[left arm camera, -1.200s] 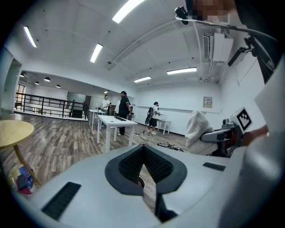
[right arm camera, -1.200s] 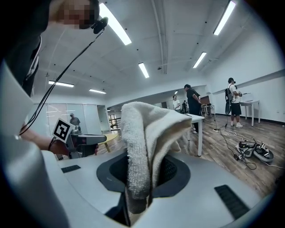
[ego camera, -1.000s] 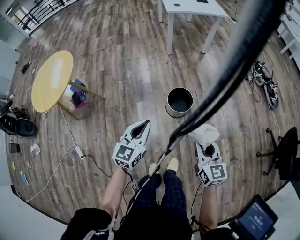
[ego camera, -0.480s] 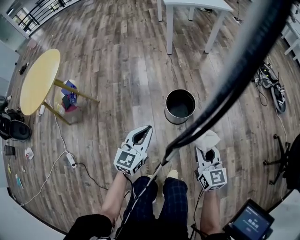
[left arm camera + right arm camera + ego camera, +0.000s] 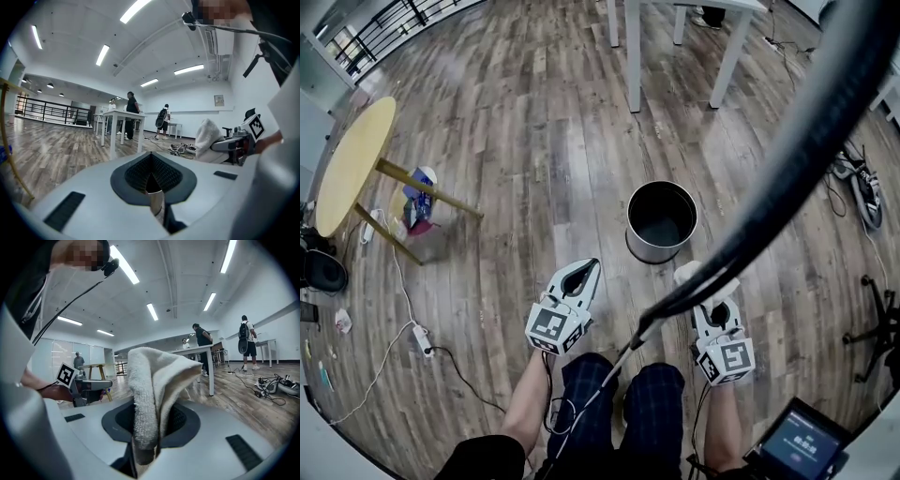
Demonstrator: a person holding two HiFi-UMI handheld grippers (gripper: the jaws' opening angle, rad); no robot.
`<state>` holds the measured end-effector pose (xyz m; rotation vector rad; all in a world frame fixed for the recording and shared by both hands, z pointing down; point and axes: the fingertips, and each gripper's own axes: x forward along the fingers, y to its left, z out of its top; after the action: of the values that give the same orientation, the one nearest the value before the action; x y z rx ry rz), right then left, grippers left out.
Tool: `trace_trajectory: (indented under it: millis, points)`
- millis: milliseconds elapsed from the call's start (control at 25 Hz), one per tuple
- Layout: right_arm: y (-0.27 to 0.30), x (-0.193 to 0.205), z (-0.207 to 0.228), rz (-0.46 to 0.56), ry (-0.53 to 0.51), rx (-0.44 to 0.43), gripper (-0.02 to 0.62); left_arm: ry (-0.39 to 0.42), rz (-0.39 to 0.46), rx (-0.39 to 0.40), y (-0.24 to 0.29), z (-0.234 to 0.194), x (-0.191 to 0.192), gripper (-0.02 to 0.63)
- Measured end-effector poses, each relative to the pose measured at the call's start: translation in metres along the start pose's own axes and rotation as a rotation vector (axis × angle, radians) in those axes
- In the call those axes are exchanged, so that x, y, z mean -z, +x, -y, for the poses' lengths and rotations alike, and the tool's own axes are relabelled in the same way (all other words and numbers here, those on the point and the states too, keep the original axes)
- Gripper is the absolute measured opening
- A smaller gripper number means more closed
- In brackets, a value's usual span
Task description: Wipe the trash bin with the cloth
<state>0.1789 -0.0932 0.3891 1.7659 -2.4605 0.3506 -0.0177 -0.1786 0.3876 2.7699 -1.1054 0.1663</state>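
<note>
A round metal trash bin (image 5: 661, 221) with a dark inside stands upright on the wood floor, just ahead of both grippers. My right gripper (image 5: 705, 284) is shut on a white terry cloth (image 5: 690, 274), near the bin's right front side and apart from it. In the right gripper view the cloth (image 5: 152, 380) stands folded up out of the jaws of the right gripper (image 5: 149, 430). My left gripper (image 5: 592, 267) is shut and holds nothing, a little short of the bin's left front. The left gripper view shows the left gripper (image 5: 151, 158) with its ribbed pads together, and the cloth (image 5: 206, 139) off to the right.
A white table (image 5: 633, 56) stands beyond the bin. A yellow round table (image 5: 352, 159) is at far left, with a power strip and cables (image 5: 420, 339) on the floor near it. A thick black cable (image 5: 787, 169) hangs across the head view. Shoes and cords (image 5: 861, 183) lie at right.
The bin has come nearer to both grippers and looks larger. The yellow table has slid left. Both grippers keep their states, the cloth still in the right one.
</note>
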Motion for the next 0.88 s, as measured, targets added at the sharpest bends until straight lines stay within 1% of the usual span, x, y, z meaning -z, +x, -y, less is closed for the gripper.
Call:
trace_trajectory:
  millis: [160, 280, 560, 680, 880]
  points:
    - [0.016, 0.038, 0.007, 0.009, -0.02, -0.018, 0.092, 0.003, 0.004, 0.0, 0.012, -0.009, 0.045, -0.003]
    - [0.027, 0.062, 0.013, 0.018, -0.027, -0.022, 0.092, 0.008, 0.008, 0.004, 0.022, -0.014, 0.071, -0.003]
    - [0.052, 0.115, 0.02, 0.039, -0.029, -0.028, 0.092, 0.019, 0.026, 0.019, 0.04, -0.024, 0.119, -0.003]
    - [0.06, 0.131, 0.02, 0.039, -0.03, -0.043, 0.092, 0.004, 0.033, 0.013, 0.043, -0.029, 0.13, -0.003]
    - [0.074, 0.16, 0.018, 0.03, -0.047, -0.063, 0.092, 0.008, 0.03, 0.007, 0.047, -0.039, 0.156, -0.003]
